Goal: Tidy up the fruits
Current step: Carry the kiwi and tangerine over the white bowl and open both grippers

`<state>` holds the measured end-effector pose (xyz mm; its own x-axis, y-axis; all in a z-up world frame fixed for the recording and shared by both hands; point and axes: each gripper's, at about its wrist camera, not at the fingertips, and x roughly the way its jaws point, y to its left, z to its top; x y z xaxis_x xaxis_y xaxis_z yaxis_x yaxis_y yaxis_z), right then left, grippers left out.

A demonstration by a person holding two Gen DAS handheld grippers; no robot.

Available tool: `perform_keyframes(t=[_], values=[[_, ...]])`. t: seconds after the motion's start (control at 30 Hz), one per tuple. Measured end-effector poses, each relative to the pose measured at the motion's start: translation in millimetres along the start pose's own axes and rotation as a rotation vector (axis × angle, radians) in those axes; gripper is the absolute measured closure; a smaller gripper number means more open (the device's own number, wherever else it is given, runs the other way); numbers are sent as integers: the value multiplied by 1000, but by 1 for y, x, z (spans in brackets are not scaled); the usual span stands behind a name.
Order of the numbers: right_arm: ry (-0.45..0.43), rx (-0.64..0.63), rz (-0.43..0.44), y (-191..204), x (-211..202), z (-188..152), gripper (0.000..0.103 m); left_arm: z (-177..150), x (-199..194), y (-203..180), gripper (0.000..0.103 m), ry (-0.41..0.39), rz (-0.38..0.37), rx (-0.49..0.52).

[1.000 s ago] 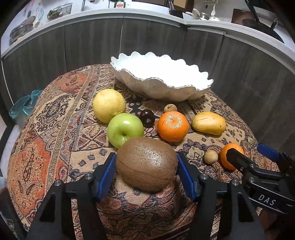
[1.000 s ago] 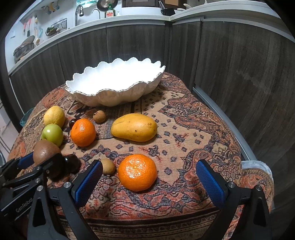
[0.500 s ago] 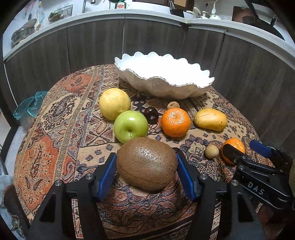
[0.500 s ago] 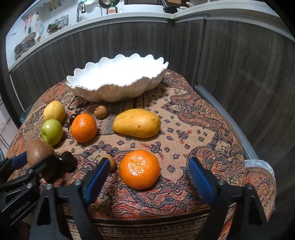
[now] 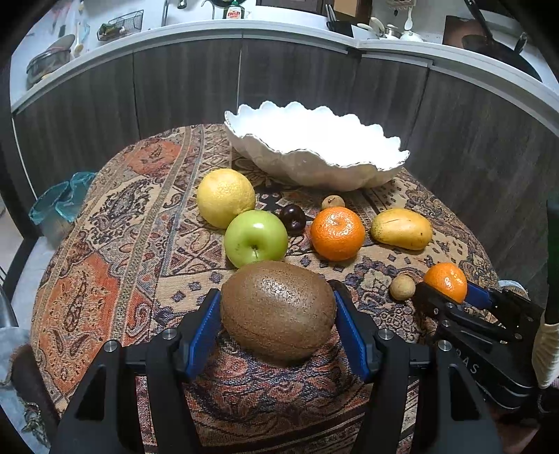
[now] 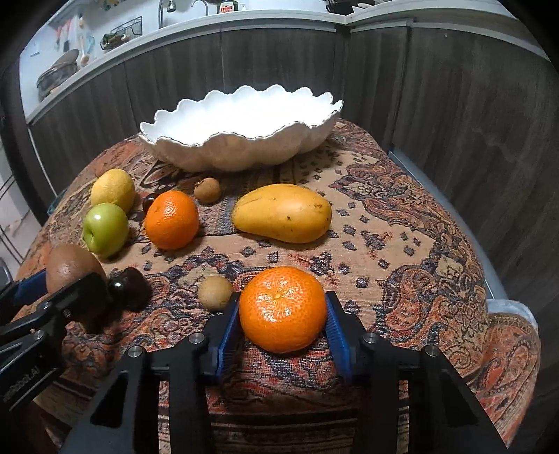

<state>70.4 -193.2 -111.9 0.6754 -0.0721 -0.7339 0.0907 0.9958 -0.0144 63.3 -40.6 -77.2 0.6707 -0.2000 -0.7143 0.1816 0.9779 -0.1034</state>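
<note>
The white scalloped bowl [image 5: 316, 164] sits at the far side of your cloth-covered worktop [image 6: 401, 223]. In front lie a mango [image 6: 282, 212], lemon [image 5: 225, 197] and green apple [image 5: 255, 238]. Your left claw [image 5: 277, 321] pinches the kiwi [image 5: 277, 310]. Your right claw [image 6: 282, 323] has just been closing; its pads now press the near tangerine [image 6: 282, 308].

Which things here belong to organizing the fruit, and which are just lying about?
Job: kiwi, tangerine, mango, green apple, white bowl.
Lying about: dish soap bottle, wire rack, pan.
</note>
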Motion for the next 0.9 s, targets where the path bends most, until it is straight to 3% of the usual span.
perform_keyframes(t=[0.5, 0.9], values=[[-83, -3, 28, 4, -25, 17, 57, 18, -22, 4, 40, -79, 21, 4], [-168, -14, 47, 7, -38, 52, 57, 64, -31, 2, 40, -160, 11, 32]])
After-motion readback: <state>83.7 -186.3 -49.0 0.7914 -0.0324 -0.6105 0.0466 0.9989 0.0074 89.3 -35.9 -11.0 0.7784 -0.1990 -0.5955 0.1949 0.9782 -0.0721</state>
